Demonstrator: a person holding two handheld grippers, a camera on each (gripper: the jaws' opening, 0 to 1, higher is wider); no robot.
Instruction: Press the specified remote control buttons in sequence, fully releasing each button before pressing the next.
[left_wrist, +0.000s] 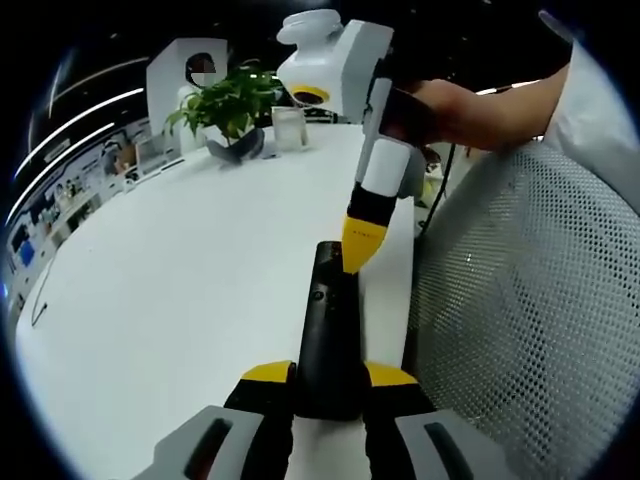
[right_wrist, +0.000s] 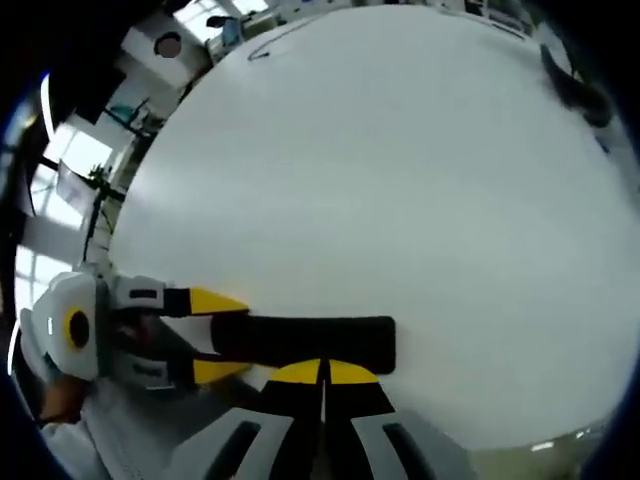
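Remote (left_wrist: 328, 340): black, lying on white table (left_wrist: 180, 290) near its edge, long axis away from left gripper's camera.
Left gripper (left_wrist: 330, 385): jaws clamped on remote's near end, steadying it.
Right gripper (left_wrist: 360, 250): jaws together, yellow tip down on remote's upper face.
Progress: one press apparently under way; which button, cannot tell; release and any later presses likely left.
Surroundings: potted plant (left_wrist: 228, 105) far across table, mesh chair (left_wrist: 530, 300) beside.

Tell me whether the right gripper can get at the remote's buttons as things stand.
Probably yes. The right gripper, jaws together, already has its yellow tip down on the upper face of the black remote, which the left gripper holds by its near end on the white table. Nothing lies between them.
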